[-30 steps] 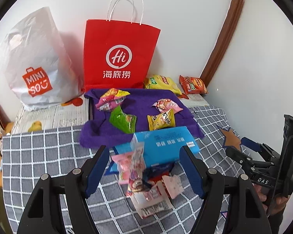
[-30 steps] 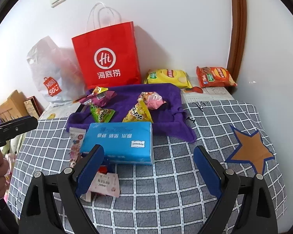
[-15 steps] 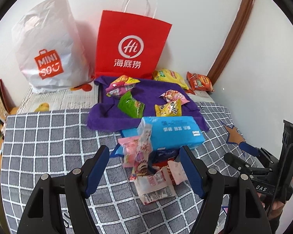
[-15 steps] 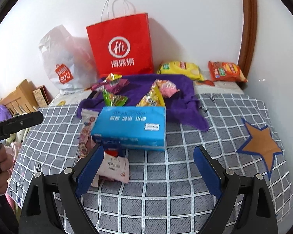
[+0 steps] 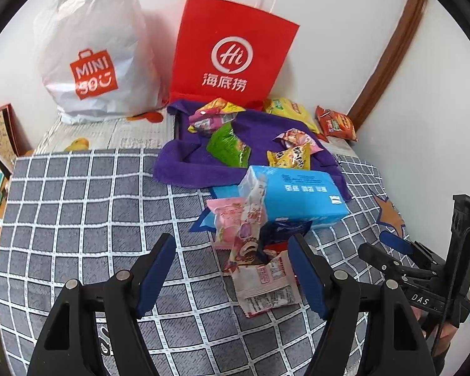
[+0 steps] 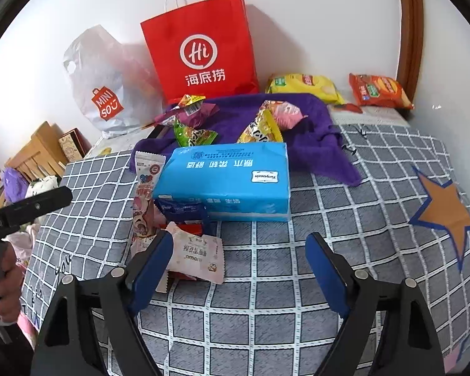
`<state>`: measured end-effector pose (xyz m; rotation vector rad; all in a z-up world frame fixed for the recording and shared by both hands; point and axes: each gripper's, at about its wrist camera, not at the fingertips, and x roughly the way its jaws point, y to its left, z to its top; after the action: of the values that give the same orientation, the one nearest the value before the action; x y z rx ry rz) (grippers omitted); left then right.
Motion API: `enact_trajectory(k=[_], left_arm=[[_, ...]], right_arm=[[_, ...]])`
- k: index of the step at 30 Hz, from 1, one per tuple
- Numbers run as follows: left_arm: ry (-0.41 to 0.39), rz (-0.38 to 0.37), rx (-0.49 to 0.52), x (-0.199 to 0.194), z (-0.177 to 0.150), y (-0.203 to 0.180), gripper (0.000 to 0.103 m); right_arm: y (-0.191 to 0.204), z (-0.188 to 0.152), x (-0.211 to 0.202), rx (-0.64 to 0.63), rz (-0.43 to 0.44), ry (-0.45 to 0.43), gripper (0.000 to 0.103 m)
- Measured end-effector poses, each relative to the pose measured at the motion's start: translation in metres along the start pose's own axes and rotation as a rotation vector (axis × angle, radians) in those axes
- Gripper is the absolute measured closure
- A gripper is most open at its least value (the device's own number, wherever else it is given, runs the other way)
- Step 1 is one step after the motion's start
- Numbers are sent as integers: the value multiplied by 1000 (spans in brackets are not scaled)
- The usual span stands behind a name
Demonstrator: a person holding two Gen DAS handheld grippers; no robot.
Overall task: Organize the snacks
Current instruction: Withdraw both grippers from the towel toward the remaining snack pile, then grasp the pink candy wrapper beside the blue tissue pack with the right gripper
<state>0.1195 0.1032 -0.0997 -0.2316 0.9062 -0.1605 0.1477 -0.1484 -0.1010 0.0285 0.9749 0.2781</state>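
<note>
Left wrist view: left gripper (image 5: 232, 269) angling steeply down over the grey checked cloth (image 5: 78, 206), jaws standing partly apart, gripping nothing, pink-and-white snack packet (image 5: 266, 285) lying between the blue pads. Pile of snack wrappers (image 5: 238, 225) leaning against the near end of the blue tissue pack (image 5: 294, 194). Further back, green snack bag (image 5: 227, 147) and yellow snack bag (image 5: 289, 156) sitting on the purple towel (image 5: 178, 166). Red paper bag (image 5: 232, 59) and white Miniso bag (image 5: 91, 62) standing against the wall. Showing only here: right gripper (image 5: 388, 253) seen from the side at the right edge, tips hanging just above the cloth.

Right wrist view: right gripper (image 6: 239, 269) pitching down, jaws wide and closing, nothing but bare checked cloth between them; pink packet touching its left pad. Showing only here: hand (image 6: 3, 285) on the other tool's handle at the left edge, full brown star patch (image 6: 445, 210), wall switch at top.

Versus a second ago: both tools sitting lower and nearer the wrapper pile; tissue pack and wrappers looking bigger in frame; right jaws standing narrower; left jaws holding the same gap.
</note>
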Motion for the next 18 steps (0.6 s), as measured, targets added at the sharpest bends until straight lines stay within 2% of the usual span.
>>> enact_trajectory(k=[18], left_arm=[[46,-3,-24,18,-7,13,31]], right_arm=[[-3,-6,33,33,22,60,18]])
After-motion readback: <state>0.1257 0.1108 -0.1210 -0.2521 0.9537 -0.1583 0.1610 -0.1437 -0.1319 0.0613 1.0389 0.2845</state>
